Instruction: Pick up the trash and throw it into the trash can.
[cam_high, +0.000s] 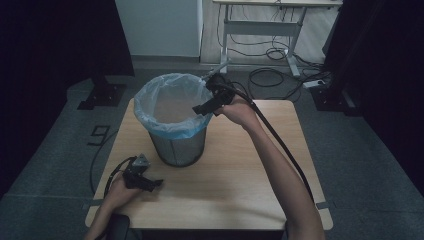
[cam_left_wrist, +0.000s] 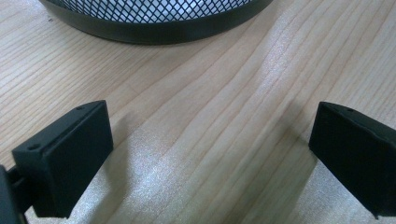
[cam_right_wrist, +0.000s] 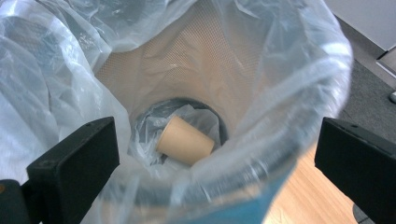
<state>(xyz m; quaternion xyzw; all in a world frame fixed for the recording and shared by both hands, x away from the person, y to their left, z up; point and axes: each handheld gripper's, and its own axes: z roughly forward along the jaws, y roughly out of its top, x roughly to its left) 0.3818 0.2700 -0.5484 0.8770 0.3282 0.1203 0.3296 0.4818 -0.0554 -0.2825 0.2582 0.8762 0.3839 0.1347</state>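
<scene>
Right gripper (cam_high: 204, 107) is held above the near right rim of the mesh bin (cam_high: 179, 145), jaws spread wide apart with nothing between them. From the right gripper view, the jaws are seen pointed down into the bin's opening. A tan paper cup (cam_right_wrist: 185, 140) is seen lying on its side at the bottom of the bin, on the crumpled clear liner bag (cam_right_wrist: 289, 70); no print or label can be made out on it. No brand or readable writing is found on the bin, the liner or the grippers. A blue band of the liner is folded over the bin's rim.

Right arm is stretched forward across the wooden table (cam_high: 240, 185), forearm raised, hand wrapped around the gripper's handle, cable trailed back along the arm.

Left gripper (cam_high: 150, 184) is rested low on the table near the front left corner, held by the left hand (cam_high: 119, 192), pointed toward the bin's base. Its jaws are also spread apart and empty, bare wood grain seen between them, the bin's black base ring (cam_left_wrist: 159, 33) just ahead.
</scene>
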